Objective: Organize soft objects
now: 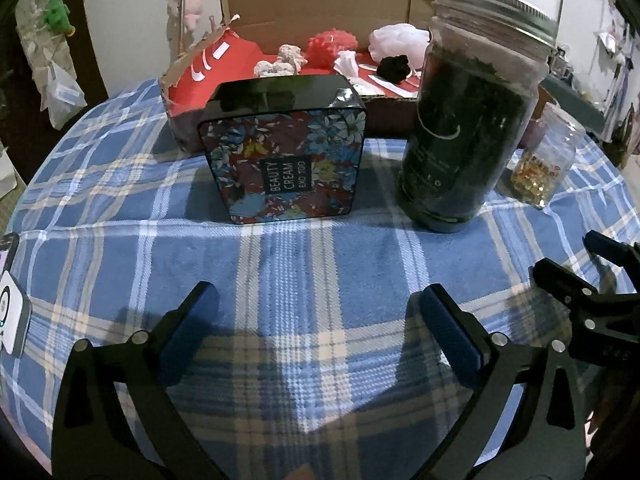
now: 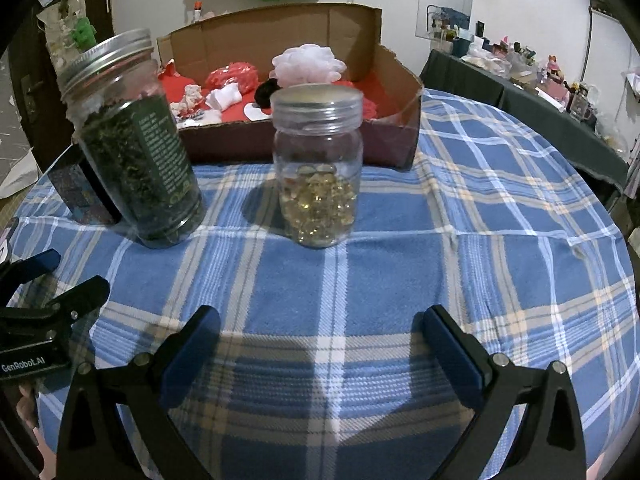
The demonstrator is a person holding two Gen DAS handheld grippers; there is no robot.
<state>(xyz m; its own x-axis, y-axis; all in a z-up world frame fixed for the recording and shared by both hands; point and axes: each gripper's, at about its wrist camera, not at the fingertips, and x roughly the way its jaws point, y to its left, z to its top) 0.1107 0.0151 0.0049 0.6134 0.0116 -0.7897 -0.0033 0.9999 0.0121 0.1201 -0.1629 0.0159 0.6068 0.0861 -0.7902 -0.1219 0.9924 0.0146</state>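
A cardboard box (image 1: 320, 0) (image 2: 400, 136) with a red lining stands at the back of the table. In it lie soft things: a red mesh puff (image 1: 332, 45) (image 2: 234, 76), a pale pink puff (image 1: 396, 42) (image 2: 308, 63), a black scrunchie (image 1: 394, 67) (image 2: 267, 92), white pieces (image 1: 347, 63) (image 2: 225, 97) and beige scrunchies (image 1: 280, 62) (image 2: 190, 98). My left gripper (image 1: 318, 312) is open and empty, low over the plaid cloth. My right gripper (image 2: 320, 334) is open and empty too; it shows at the right edge of the left wrist view (image 1: 576, 264).
A floral tin (image 1: 282, 156) marked BEAUTY CREAM stands before the box. A tall jar of dark dried leaves (image 1: 468, 128) (image 2: 136, 148) and a smaller jar of amber beads (image 2: 318, 172) (image 1: 544, 160) stand on the blue plaid tablecloth (image 2: 480, 260). A cluttered dark side table (image 2: 540, 92) is at the right.
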